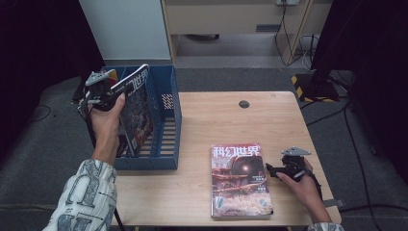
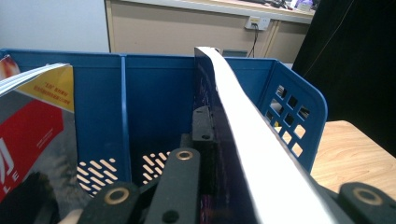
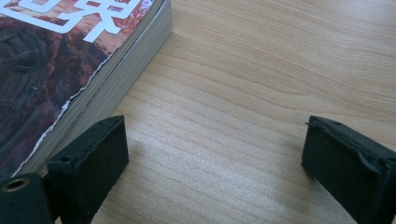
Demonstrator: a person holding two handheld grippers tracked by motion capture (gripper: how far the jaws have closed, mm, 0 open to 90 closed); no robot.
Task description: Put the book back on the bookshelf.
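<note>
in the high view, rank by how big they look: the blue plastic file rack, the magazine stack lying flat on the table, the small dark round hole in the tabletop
1. blue plastic file rack
2. flat magazine stack
3. small dark round hole

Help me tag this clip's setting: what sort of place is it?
Probably an office or lab room: a wooden table on grey carpet, a blue file rack with magazines, and wall sockets with cables.

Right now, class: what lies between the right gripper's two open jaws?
Bare wooden table, seen in the right gripper view. The right gripper grips nothing; the magazine stack lies just outside one jaw.
</note>
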